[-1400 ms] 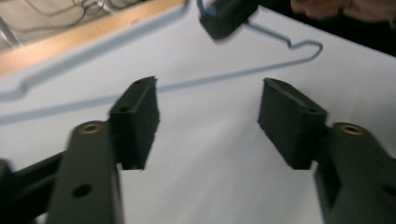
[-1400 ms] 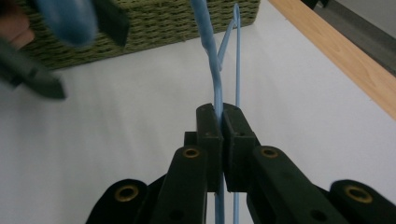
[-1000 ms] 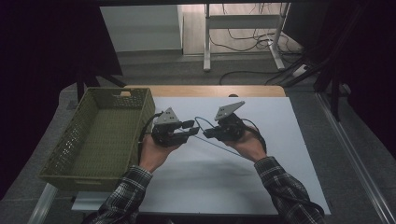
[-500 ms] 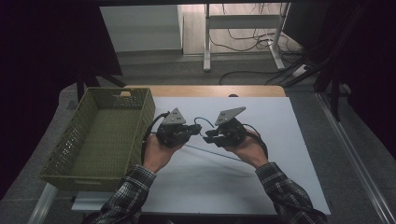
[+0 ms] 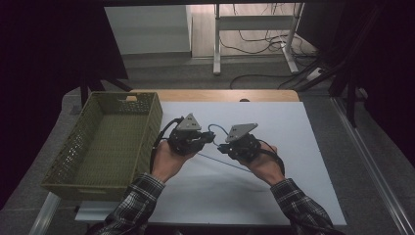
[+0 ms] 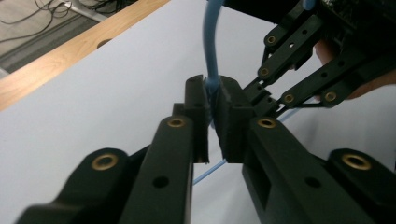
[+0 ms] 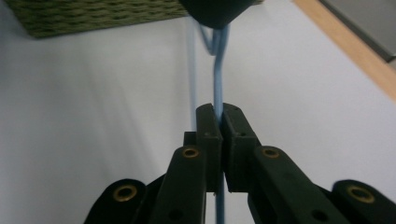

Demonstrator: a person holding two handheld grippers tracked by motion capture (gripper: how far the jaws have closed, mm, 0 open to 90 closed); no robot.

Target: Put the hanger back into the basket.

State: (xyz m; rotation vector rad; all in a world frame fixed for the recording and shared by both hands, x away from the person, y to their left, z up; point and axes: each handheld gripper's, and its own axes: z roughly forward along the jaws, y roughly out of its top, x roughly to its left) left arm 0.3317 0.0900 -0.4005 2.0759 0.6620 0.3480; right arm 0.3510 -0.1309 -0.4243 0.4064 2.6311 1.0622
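In the high view, the left claw (image 5: 208, 139) and right claw (image 5: 222, 148) nearly meet above the white surface (image 5: 303, 147), a thin blue cord (image 5: 215, 131) looping between them and trailing toward the person; a green woven basket (image 5: 147, 122) stands just left. In the left gripper view, the pads (image 6: 198, 100) pinch the smooth, round cord. In the right gripper view, the jaws clamp it too.

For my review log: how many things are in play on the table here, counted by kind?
Blue cable: 1
Green woven basket: 1
Handheld claws: 2, the left claw and the right claw, both clamped on the cable
Total: 4
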